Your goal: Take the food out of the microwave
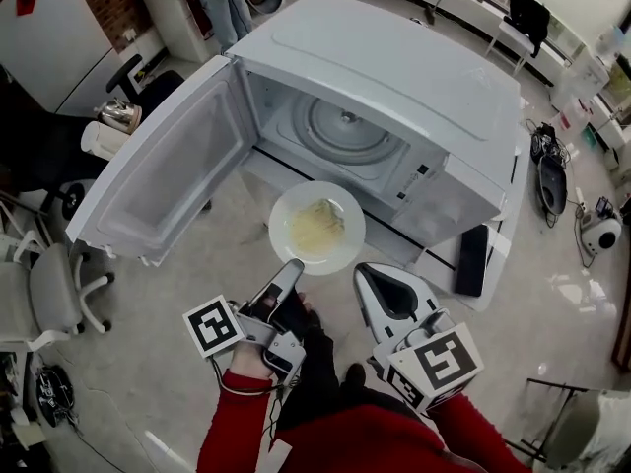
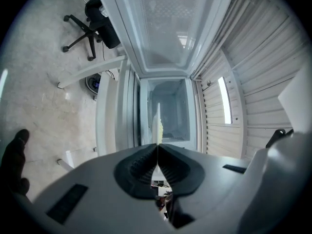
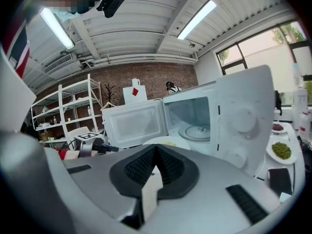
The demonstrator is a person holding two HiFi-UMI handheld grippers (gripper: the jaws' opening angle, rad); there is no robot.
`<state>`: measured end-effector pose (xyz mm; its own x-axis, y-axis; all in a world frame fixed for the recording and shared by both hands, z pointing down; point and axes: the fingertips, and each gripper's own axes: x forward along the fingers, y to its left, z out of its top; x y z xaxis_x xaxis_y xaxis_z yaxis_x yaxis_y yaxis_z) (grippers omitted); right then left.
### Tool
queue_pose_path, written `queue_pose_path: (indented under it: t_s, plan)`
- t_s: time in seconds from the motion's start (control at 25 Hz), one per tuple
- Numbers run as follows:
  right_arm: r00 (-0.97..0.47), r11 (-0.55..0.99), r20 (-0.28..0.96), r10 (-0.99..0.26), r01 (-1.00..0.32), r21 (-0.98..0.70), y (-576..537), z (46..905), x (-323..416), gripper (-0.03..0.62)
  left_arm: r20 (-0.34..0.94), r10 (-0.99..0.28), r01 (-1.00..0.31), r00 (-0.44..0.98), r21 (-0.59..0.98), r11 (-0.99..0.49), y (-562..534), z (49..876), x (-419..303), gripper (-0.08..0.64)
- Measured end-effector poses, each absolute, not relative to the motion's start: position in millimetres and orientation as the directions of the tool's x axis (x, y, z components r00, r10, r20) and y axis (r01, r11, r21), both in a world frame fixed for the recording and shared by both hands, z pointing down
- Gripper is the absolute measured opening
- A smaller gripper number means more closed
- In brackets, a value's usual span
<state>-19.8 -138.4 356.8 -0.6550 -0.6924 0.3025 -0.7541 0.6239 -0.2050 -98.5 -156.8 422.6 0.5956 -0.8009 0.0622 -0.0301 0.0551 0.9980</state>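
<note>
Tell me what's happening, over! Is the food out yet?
Left gripper shut on plate rim; right gripper shut, empty. Food out, held in front of the open microwave. Nothing in the way.

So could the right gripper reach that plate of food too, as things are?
Probably yes. The plate, held at its near rim by the left gripper, hangs outside the open microwave, and nothing lies between it and the right gripper. That gripper's jaws are shut, so they would have to open first.
</note>
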Motion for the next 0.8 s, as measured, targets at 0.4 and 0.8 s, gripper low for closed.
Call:
queue_pose_path:
  t_s: [0.4,0.8]
  plan:
    - [-0.631,0.598,0.287,-0.721,-0.776,-0.202,-53.7,360.7,40.2,0.011,0.062,-0.815,-0.042,0.576,0.998,0.047,-57.3,426.7,-68.0,0.015]
    - [-0.62,0.578,0.302,-0.724,-0.785,-0.224,28.2,374.3,87.6,0.011,0.066,-0.817,-0.039,0.573,0.998,0.053,37.9,428.3,-34.0,0.015]
